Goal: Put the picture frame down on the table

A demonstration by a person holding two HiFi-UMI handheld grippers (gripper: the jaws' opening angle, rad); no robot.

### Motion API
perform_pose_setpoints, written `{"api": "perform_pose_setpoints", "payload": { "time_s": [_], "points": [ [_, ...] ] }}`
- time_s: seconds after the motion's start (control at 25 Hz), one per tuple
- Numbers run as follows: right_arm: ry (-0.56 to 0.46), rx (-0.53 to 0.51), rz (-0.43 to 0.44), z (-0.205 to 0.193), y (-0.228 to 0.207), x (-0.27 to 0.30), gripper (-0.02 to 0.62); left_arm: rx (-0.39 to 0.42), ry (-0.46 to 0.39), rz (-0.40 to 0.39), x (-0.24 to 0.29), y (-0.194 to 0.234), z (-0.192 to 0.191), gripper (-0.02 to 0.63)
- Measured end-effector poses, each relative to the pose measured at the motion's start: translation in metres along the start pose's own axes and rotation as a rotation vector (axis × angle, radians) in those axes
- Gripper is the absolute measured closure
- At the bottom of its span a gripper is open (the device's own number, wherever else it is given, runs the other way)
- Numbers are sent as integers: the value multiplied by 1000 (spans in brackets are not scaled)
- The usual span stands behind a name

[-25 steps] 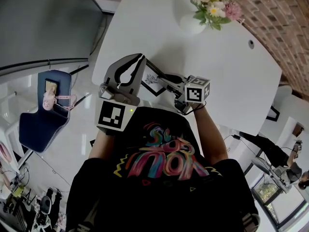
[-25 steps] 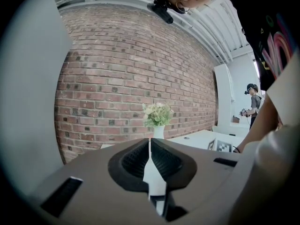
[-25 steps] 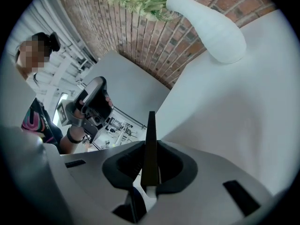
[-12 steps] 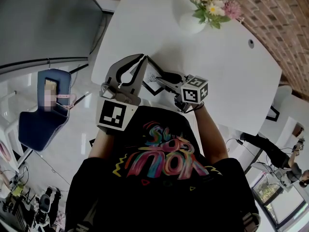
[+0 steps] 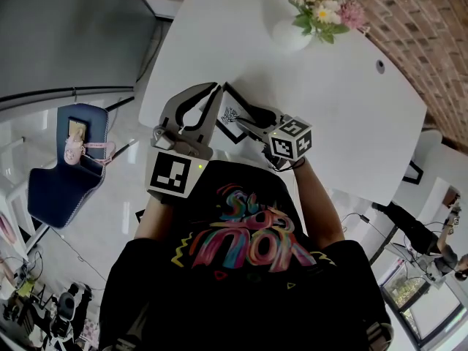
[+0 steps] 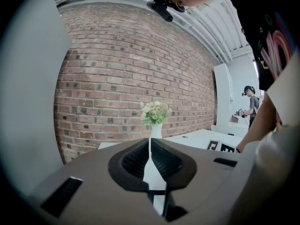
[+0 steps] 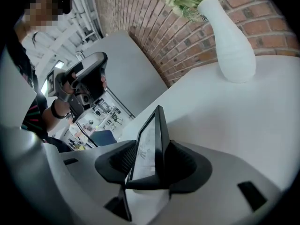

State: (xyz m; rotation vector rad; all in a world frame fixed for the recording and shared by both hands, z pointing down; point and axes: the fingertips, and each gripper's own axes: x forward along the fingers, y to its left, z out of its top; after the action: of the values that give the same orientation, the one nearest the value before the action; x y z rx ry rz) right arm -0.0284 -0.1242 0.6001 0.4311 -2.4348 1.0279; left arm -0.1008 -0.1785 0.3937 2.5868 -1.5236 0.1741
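Observation:
A black picture frame (image 5: pixel 235 115) with a line drawing on white sits clamped between the jaws of my right gripper (image 5: pixel 252 119). In the right gripper view the picture frame (image 7: pixel 149 144) stands on edge between the two dark pads, held just above the white table (image 7: pixel 243 125). My left gripper (image 5: pixel 207 99) hangs to the left of the frame over the table's near edge. In the left gripper view the left gripper (image 6: pixel 150 161) has its pads nearly together, only a thin slit between them and nothing gripped.
A white vase of flowers (image 5: pixel 307 17) stands at the far side of the white table (image 5: pixel 365 108); the vase (image 7: pixel 229 41) is ahead of the frame. A blue chair (image 5: pixel 69 163) is on the floor at left. A brick wall (image 6: pixel 126 69) runs behind the table.
The right gripper has tipped the picture frame further up and shifted it slightly toward the table's middle. The left gripper has stayed where it was.

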Motion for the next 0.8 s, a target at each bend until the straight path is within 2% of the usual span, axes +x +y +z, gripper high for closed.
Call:
{"api": "perform_pose_setpoints", "payload": {
  "time_s": [0.16, 0.4, 0.8],
  "points": [
    [-30, -13, -53, 3, -7, -3, 360, 4, -1, -8, 0, -2, 0, 574],
    [-66, 14, -89, 6, -17, -8, 351, 4, 1, -15, 2, -3, 0, 574],
    [-137, 72, -97, 17, -22, -23, 353, 9, -2, -30, 4, -7, 3, 574]
  ]
}}
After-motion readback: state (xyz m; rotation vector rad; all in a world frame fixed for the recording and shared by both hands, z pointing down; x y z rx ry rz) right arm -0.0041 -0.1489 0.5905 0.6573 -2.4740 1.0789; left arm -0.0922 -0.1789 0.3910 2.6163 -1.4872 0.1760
